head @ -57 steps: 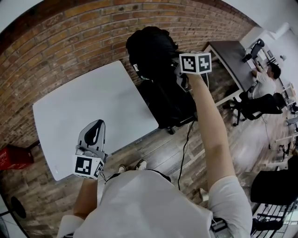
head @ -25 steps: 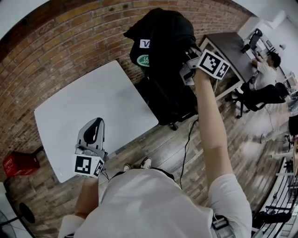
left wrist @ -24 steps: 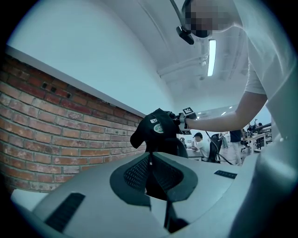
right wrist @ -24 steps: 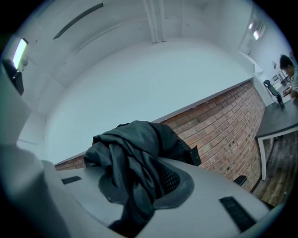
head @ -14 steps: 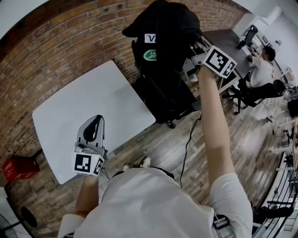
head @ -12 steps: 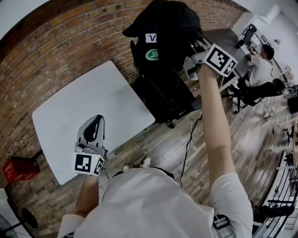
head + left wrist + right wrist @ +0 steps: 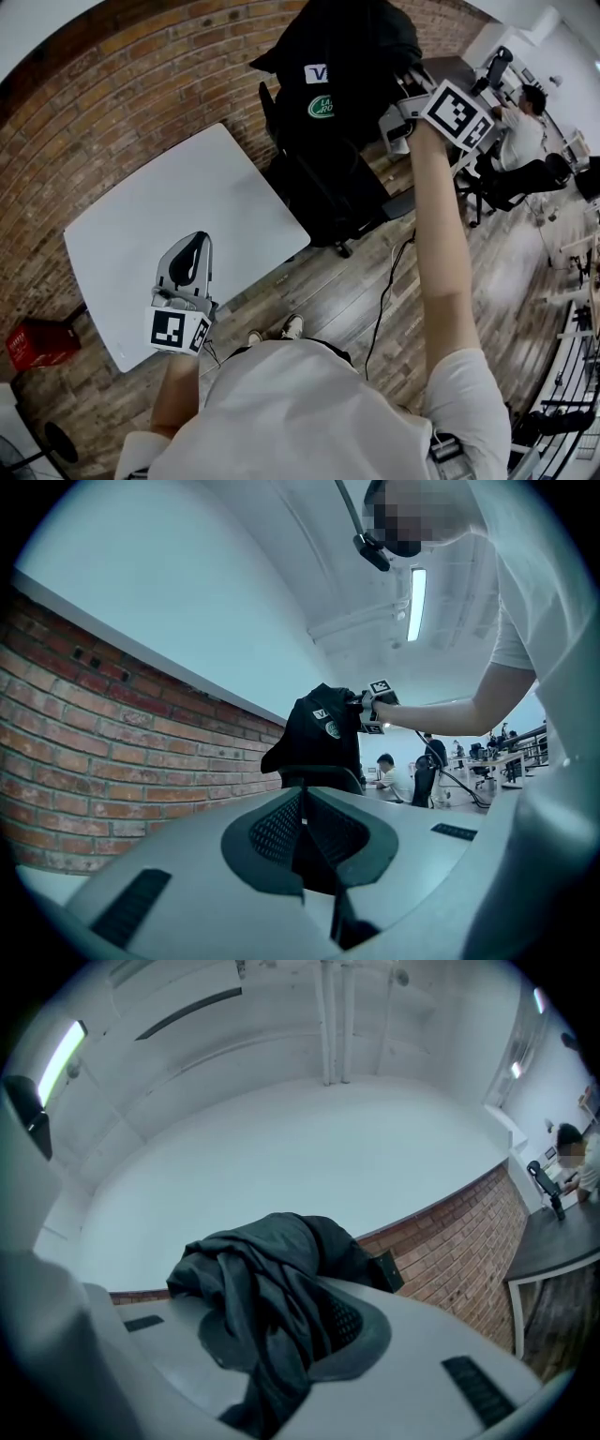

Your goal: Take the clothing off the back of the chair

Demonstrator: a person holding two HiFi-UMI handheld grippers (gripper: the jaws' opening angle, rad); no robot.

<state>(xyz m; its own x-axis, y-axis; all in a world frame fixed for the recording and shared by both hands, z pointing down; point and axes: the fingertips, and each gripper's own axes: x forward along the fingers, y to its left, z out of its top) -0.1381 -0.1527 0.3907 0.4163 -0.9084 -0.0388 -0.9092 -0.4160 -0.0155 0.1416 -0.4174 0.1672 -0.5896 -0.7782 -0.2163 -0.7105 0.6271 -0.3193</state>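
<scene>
A black jacket (image 7: 342, 66) with white and green patches hangs bunched from my right gripper (image 7: 392, 105), lifted above the black chair (image 7: 328, 192). In the right gripper view the dark cloth (image 7: 267, 1283) is pinched between the jaws of the right gripper (image 7: 281, 1335) and spills over them. My left gripper (image 7: 190, 265) is held level over the white table (image 7: 131, 225), shut, with nothing in it. Its own view looks past the shut left gripper (image 7: 302, 832) to the raised jacket (image 7: 323, 738) and the top of the chair back (image 7: 323, 778).
A brick wall (image 7: 141, 84) runs behind table and chair. At the right stands a dark desk (image 7: 459, 80) with a seated person (image 7: 520, 131) and another office chair (image 7: 511, 187). A cable (image 7: 384, 300) trails over the wood floor. A red crate (image 7: 33, 342) sits at the left.
My right gripper has risen and drifted right with the jacket, pulling it up from the chair back. The left gripper has stayed where it was.
</scene>
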